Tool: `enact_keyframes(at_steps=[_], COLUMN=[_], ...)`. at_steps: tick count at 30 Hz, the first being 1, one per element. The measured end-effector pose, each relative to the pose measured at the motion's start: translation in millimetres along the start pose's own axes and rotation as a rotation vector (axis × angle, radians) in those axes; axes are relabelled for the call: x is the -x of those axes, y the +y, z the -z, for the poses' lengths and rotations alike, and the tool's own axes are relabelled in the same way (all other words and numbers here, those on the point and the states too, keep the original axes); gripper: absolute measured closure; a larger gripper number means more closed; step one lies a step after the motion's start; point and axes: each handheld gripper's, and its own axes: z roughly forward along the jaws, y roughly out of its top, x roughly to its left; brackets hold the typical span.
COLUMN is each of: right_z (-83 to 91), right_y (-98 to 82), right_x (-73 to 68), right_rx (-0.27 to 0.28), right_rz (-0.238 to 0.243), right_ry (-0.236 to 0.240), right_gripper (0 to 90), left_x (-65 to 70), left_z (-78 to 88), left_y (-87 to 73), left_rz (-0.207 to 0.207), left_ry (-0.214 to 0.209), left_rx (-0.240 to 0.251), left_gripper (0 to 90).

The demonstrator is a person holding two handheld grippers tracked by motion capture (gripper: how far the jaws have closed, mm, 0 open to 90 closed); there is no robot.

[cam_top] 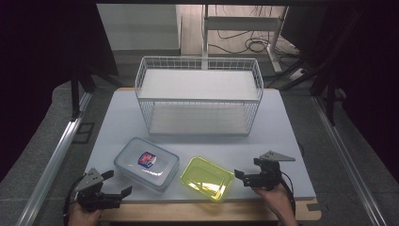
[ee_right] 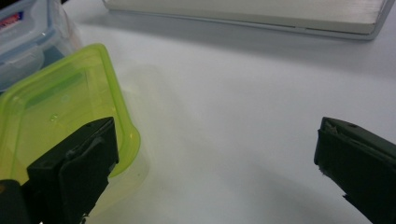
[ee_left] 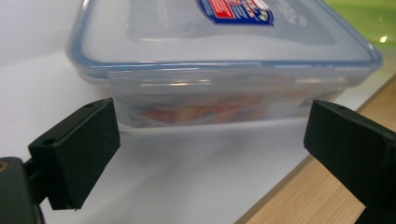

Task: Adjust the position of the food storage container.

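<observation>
A clear lidded food box (cam_top: 147, 163) with a red and blue label lies on the white table, left of a yellow-green lidded box (cam_top: 207, 178). My left gripper (cam_top: 117, 183) is open near the table's front left corner, pointing at the clear box (ee_left: 224, 56), which stands just beyond its jaws. At the front right my right gripper (cam_top: 248, 171) is open beside the green box (ee_right: 60, 107); its left jaw overlaps the green box's corner in its own view, with nothing between the jaws. A white wire basket rack (cam_top: 199, 94) stands at the back.
The table's wooden front edge (ee_left: 299, 196) runs close under my left gripper. Bare tabletop (ee_right: 243, 112) lies right of the green box up to the rack's base (ee_right: 252, 14). Metal rails flank the table; a desk frame and cables stand behind.
</observation>
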Motion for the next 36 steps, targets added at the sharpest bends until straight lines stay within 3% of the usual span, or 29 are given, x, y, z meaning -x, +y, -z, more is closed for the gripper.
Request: enact_keyframes(at_steps=[4, 8, 13, 15, 18, 21, 25, 27, 28, 29, 32, 33, 36], right_z=[0.7, 2.0, 1.2, 3.9, 6.3, 7.9, 10.8, 12.9, 12.9, 12.2, 8.7, 8.7, 5.9], right_y=[0.6, 1.8, 1.7, 3.1, 4.3, 5.4, 8.6, 12.0, 12.0, 12.7, 11.1, 11.1, 9.8], right_x=[0.6, -1.7, -1.4, -2.6, -4.3, -7.8, -18.2, -32.8, -32.8, -43.4, -58.6, -58.6, -74.6], right_rx=[0.006, 0.013, 0.002, 0.005, 0.007, -0.005, 0.004, 0.037, 0.037, 0.033, -0.002, -0.002, -0.044], right_rz=[0.001, 0.013, 0.007, 0.02, 0.032, 0.045, 0.07, 0.112, 0.112, 0.145, 0.201, 0.201, 0.254], right_ry=[-0.005, -0.022, -0.023, -0.027, -0.029, -0.021, 0.001, 0.037, 0.037, 0.066, 0.099, 0.099, 0.165], right_gripper=[0.0, 0.0, 8.0, 18.3, 24.1, 25.9, 33.6, 45.5, 45.5, 55.0, 67.4, 67.4, 80.2], left_x=[-2.1, -3.0, -0.6, 0.6, 3.4, 5.3, 4.2, 3.0, 3.0, 2.9, 3.2, 3.2, 3.1], left_z=[3.0, 3.5, 2.9, 0.9, -1.9, -3.9, -4.1, -2.8, -2.8, -2.3, -2.5, -2.5, -3.1], left_y=[0.2, 0.0, 0.5, 0.3, 0.6, 1.2, 0.9, 0.9, 0.9, 1.0, 1.2, 1.2, 1.2], left_rz=[0.038, 0.039, 0.005, -0.005, -0.025, -0.043, -0.036, -0.026, -0.026, -0.023, -0.025, -0.025, -0.027], left_ry=[-0.015, -0.007, -0.019, -0.034, -0.055, -0.049, -0.043, -0.05, -0.05, -0.052, -0.052, -0.052, -0.052], left_rx=[0.04, 0.041, 0.039, 0.022, -0.004, -0.019, -0.023, -0.013, -0.013, -0.01, -0.011, -0.011, -0.014], left_gripper=[3.5, 4.0, 3.9, 3.6, 3.5, 3.5, 3.5, 3.5, 3.4, 3.4, 3.4, 3.4, 3.4])
